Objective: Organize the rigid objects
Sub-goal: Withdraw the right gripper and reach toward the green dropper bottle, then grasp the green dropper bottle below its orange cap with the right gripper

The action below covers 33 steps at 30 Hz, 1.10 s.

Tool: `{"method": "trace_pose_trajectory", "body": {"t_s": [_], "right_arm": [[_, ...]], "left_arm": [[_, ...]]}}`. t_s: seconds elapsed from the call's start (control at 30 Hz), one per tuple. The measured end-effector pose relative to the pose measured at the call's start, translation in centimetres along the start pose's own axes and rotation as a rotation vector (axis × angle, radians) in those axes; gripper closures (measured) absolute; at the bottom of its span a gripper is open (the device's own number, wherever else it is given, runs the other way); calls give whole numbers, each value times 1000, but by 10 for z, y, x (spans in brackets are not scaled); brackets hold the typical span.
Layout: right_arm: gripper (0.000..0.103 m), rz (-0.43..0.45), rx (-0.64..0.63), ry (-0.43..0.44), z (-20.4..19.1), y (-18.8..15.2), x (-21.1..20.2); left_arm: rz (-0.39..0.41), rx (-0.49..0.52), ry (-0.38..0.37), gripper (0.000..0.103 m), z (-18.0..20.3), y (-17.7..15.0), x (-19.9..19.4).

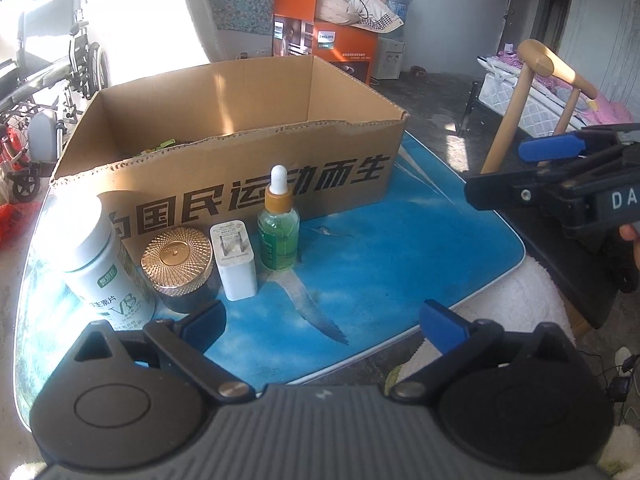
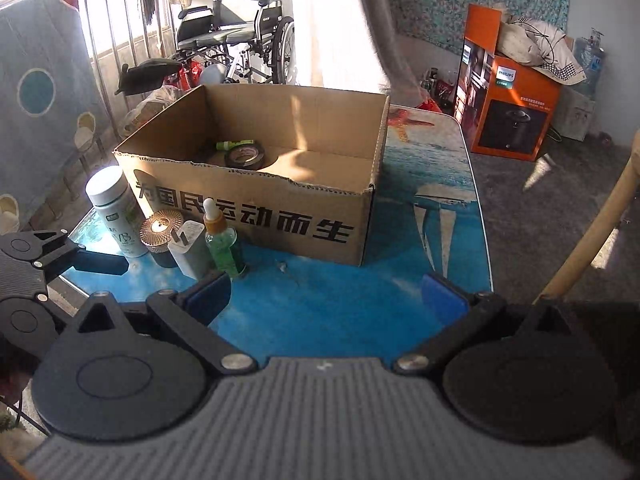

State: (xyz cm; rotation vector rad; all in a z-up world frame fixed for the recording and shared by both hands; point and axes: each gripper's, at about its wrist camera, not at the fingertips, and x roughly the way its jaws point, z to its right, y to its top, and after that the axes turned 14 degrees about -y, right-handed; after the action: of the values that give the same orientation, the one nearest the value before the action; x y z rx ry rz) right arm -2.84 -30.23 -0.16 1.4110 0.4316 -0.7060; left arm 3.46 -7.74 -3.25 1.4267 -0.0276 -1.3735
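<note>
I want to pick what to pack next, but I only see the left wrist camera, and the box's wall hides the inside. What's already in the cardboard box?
Observer: A roll of black tape lies on the floor of the cardboard box, near its front wall.
Operator: Anything else in there?
Observer: Yes, a small yellow-green tube lies just behind the tape.
Operator: Is the right gripper holding something?
Observer: No, the right gripper is open, with nothing between its fingers.
</note>
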Motion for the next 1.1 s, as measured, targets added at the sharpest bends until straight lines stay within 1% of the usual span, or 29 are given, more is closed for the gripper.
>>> {"method": "trace_pose_trajectory", "body": {"t_s": [0.1, 0.23, 0.37, 0.4, 0.47, 0.57, 0.67, 0.73, 0.8, 0.83, 0.9, 0.97, 1.0, 1.03, 1.1], "right_arm": [[1, 4, 17, 63, 4, 1, 5], [1, 27, 65, 98, 11, 3, 10], [1, 33, 151, 165, 16, 8, 14], [1, 42, 165, 173, 14, 9, 15], [1, 71, 175, 179, 8, 12, 18], [1, 95, 178, 203, -3, 15, 25], [3, 102, 179, 245, -17, 20, 35], [5, 109, 178, 258, -24, 22, 41], [15, 105, 177, 269, -32, 25, 47], [17, 101, 177, 276, -35, 26, 50], [30, 89, 180, 289, -39, 29, 55], [34, 67, 186, 310, -45, 31, 62], [41, 56, 190, 320, -46, 32, 65], [45, 44, 192, 330, -48, 32, 68], [53, 26, 194, 344, -52, 34, 75]], "left_arm": [[26, 12, -76, 0, 1, 1, -4], [43, 4, -112, 0, -1, 4, -4], [53, -70, -196, 0, -11, 6, -1], [60, -80, -191, 0, -13, 7, 0], [72, -64, -152, 0, -13, 7, 2], [81, 14, -81, 0, -8, 10, 3], [96, 77, -33, 0, -5, 15, 6], [108, 112, 3, 1, -3, 19, 8], [121, 152, 33, 2, -1, 22, 11], [126, 171, 41, 6, 0, 23, 13], [126, 208, 53, 13, 3, 26, 16], [114, 249, 63, 26, 5, 27, 21], [106, 265, 72, 29, 7, 28, 24], [100, 278, 82, 34, 8, 28, 26], [93, 286, 94, 35, 8, 30, 30]]}}
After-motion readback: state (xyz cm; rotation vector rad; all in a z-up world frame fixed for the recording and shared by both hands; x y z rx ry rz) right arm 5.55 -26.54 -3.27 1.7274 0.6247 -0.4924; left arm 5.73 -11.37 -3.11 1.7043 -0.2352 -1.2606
